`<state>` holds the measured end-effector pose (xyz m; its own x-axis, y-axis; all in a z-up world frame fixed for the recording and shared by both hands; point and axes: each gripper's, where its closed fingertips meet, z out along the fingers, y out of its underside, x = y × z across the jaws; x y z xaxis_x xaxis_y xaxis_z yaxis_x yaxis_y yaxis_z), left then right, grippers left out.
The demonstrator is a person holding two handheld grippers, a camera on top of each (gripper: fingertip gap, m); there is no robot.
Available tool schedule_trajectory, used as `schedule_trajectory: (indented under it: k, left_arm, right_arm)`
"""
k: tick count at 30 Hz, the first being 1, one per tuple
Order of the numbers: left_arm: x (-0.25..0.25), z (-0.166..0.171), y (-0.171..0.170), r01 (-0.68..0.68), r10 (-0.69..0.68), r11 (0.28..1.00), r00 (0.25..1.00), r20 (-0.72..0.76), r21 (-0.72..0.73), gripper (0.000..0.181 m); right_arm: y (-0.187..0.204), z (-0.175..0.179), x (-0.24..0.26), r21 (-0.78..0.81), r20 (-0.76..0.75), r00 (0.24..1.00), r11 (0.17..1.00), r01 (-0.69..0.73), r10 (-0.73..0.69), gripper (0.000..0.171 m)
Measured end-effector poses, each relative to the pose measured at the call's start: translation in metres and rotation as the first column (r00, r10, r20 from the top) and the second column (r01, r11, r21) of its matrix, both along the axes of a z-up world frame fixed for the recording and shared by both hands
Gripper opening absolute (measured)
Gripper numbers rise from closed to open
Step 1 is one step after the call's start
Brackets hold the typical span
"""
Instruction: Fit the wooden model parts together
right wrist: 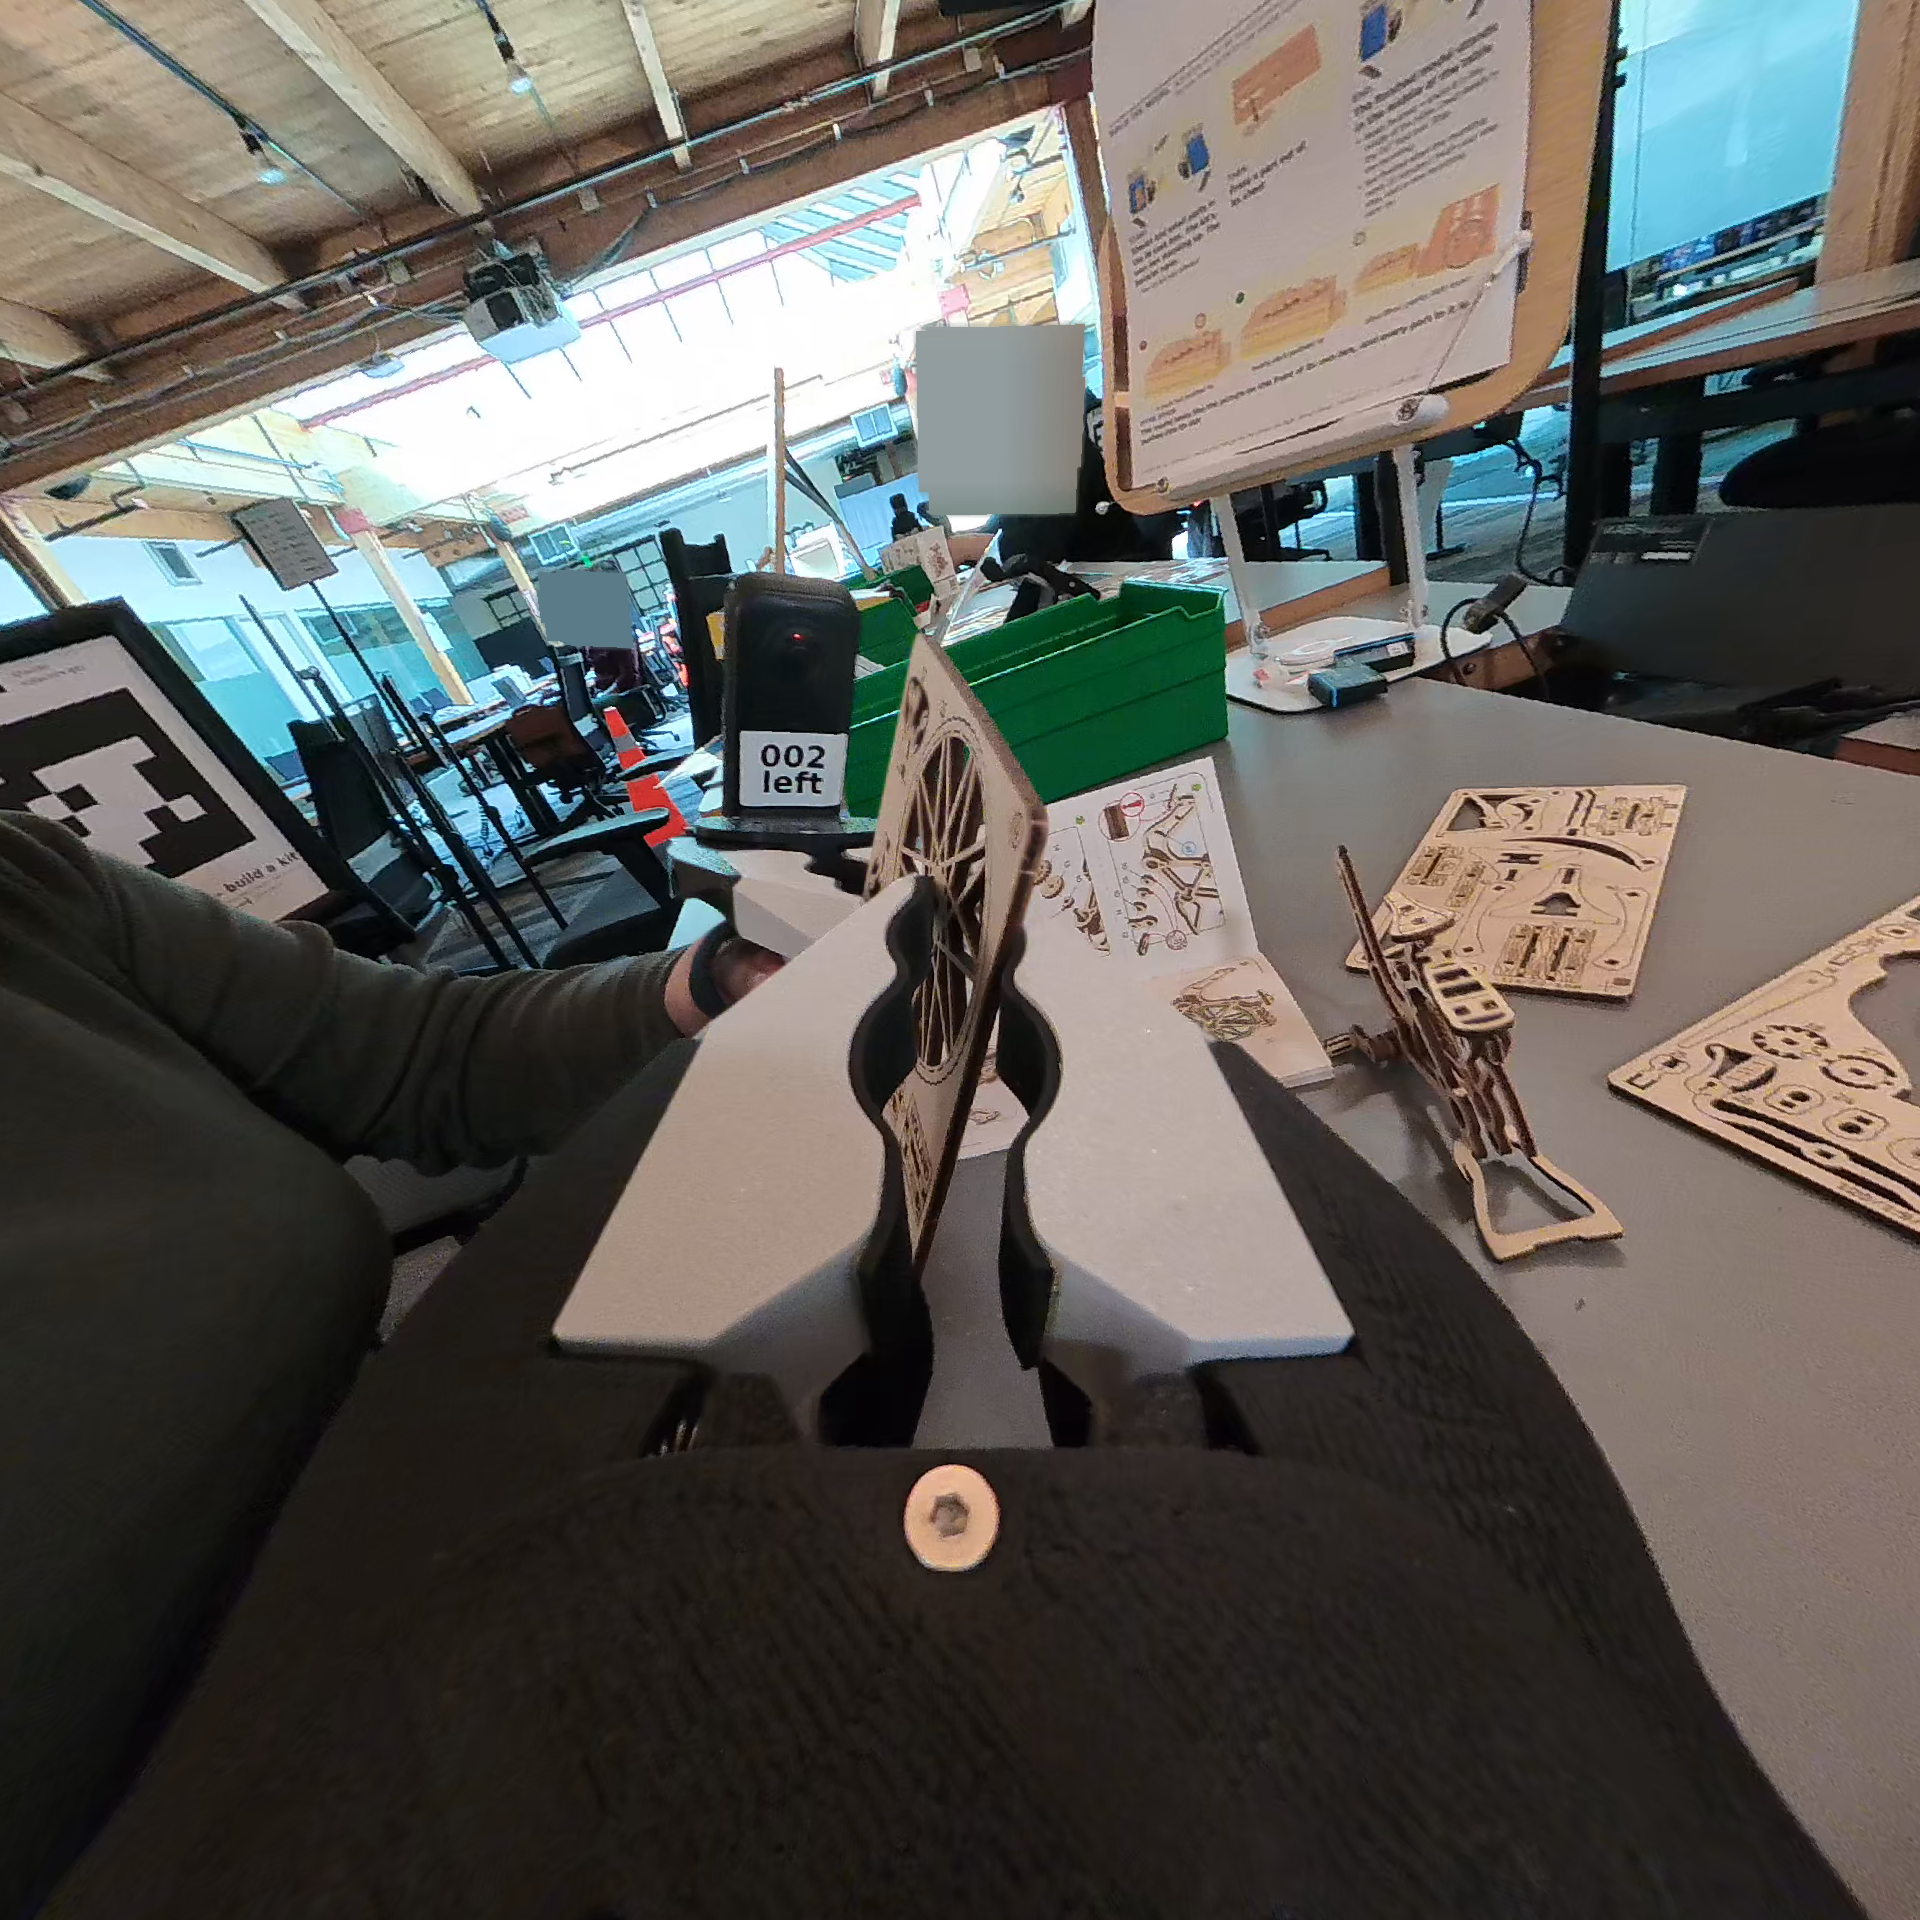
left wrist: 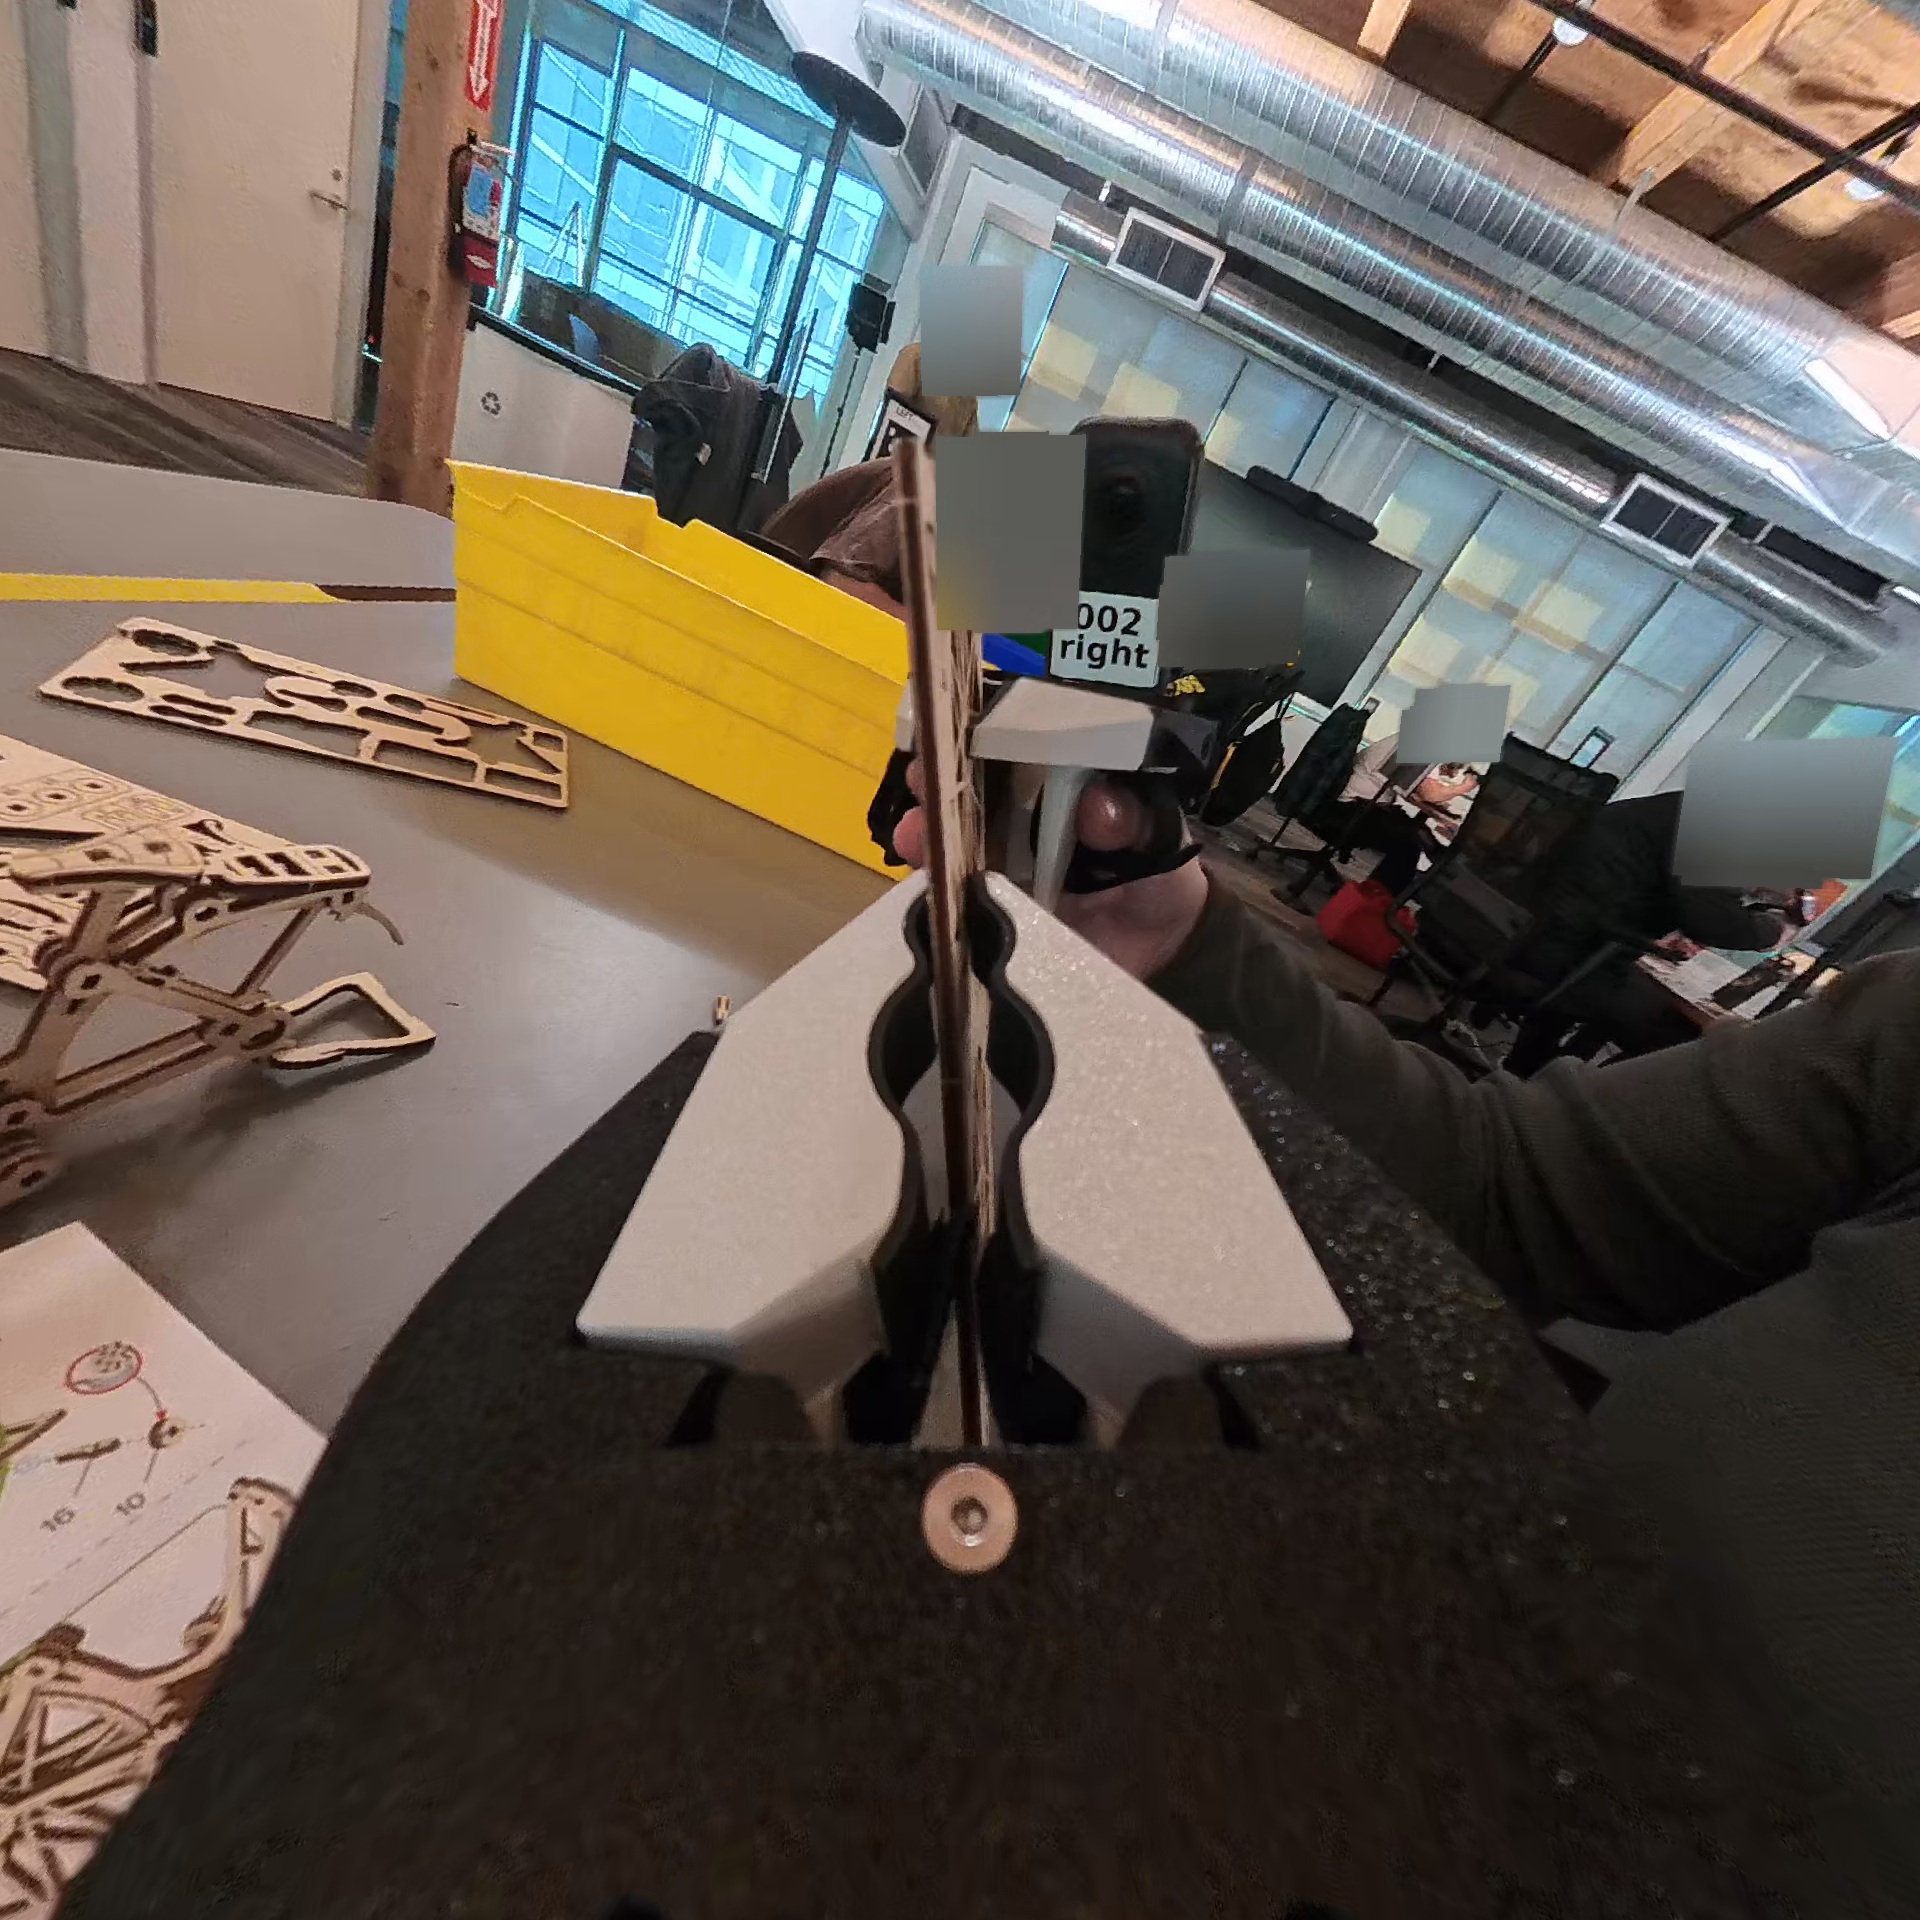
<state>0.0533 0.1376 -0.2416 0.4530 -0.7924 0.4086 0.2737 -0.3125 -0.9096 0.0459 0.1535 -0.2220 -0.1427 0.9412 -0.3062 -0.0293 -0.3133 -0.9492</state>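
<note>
A thin wooden parts sheet [left wrist: 935, 675] with a wheel cut into it [right wrist: 956, 769] stands on edge in the air between both grippers. My left gripper [left wrist: 948, 894] is shut on one edge of it. My right gripper [right wrist: 971, 925] faces it from the other side and its fingertips close on the opposite edge; it also shows in the left wrist view [left wrist: 966, 727]. The sheet sits at a slant in the right jaws. A partly built wooden model [left wrist: 156, 966] [right wrist: 1455, 1029] lies on the grey table, apart from both grippers.
Other wooden parts sheets [left wrist: 312, 712] [right wrist: 1527, 883] [right wrist: 1818, 1081] lie flat on the table. An instruction booklet [left wrist: 104, 1455] [right wrist: 1143, 862] lies open. A yellow bin [left wrist: 675, 665] and a green bin [right wrist: 1039, 675] stand at the back. An instruction board on a stand [right wrist: 1320, 208] rises behind. My two grippers' fingertips are within a few centimetres of each other.
</note>
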Motion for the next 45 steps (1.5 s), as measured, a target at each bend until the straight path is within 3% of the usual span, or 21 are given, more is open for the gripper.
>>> schedule_trajectory:
  k: [24, 30, 32, 38, 45]
  left_arm:
    - [-0.004, 0.007, -0.001, -0.099, 0.113, 0.986, 0.988, -0.102, 0.132, 0.001]
    - [-0.002, 0.002, 0.000, -0.106, 0.132, 0.983, 0.976, -0.174, 0.149, 0.000]
    - [0.000, 0.002, -0.002, -0.084, 0.110, 0.986, 0.978, -0.179, 0.146, 0.000]
    - [0.005, -0.005, -0.005, -0.051, 0.085, 0.987, 0.969, -0.233, 0.150, 0.001]
    - [0.009, -0.010, -0.006, -0.045, 0.092, 0.986, 0.952, -0.292, 0.162, 0.001]
  right_arm:
    - [-0.003, 0.009, -0.003, 0.075, -0.028, 0.998, 0.995, 0.064, -0.062, 0.009]
    - [0.013, 0.010, 0.006, 0.297, -0.011, 0.975, 0.931, 0.214, -0.221, 0.036]
    - [0.012, 0.015, 0.012, 0.328, -0.023, 0.977, 0.921, 0.209, -0.213, 0.037]
    - [0.005, 0.005, 0.020, 0.394, 0.063, 0.984, 0.910, 0.128, -0.166, 0.024]
    - [0.004, -0.001, 0.024, 0.456, 0.121, 0.974, 0.883, 0.115, -0.189, 0.022]
